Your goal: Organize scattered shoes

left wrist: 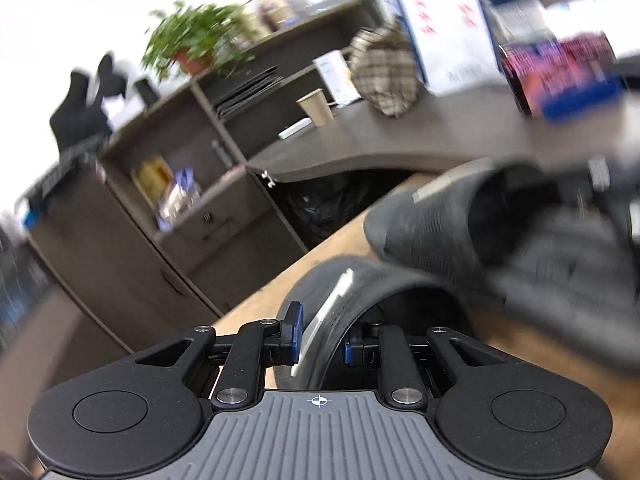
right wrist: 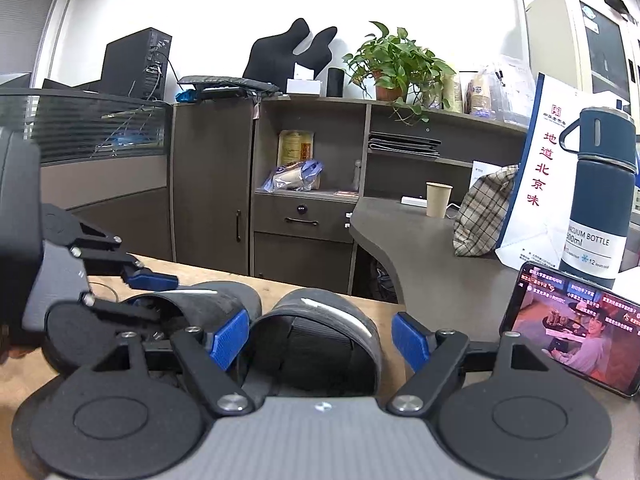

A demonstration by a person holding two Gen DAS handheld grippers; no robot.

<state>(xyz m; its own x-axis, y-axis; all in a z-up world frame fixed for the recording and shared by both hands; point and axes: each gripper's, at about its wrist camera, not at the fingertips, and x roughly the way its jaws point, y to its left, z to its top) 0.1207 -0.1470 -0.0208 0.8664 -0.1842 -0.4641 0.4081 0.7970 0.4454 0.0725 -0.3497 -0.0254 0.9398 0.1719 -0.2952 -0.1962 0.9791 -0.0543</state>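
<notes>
Two dark grey slippers lie side by side on a wooden table (right wrist: 168, 266). My left gripper (left wrist: 320, 338) is shut on the strap of the left slipper (left wrist: 360, 292); it also shows in the right wrist view (right wrist: 148, 296), clamped on that slipper (right wrist: 216, 300). The right slipper (right wrist: 320, 320) sits between the blue pads (right wrist: 230, 338) of my right gripper (right wrist: 320, 342), which is open around its strap without touching. In the left wrist view the right slipper (left wrist: 440, 224) is blurred, just beyond the held one.
A phone (right wrist: 576, 330) with a video playing leans at the right. Behind it stand a blue vacuum bottle (right wrist: 600, 192), a white paper bag (right wrist: 536, 184), a plaid bag (right wrist: 484, 208) and a paper cup (right wrist: 438, 199) on a grey desk (right wrist: 420, 248). Cabinets (right wrist: 280, 184) stand beyond.
</notes>
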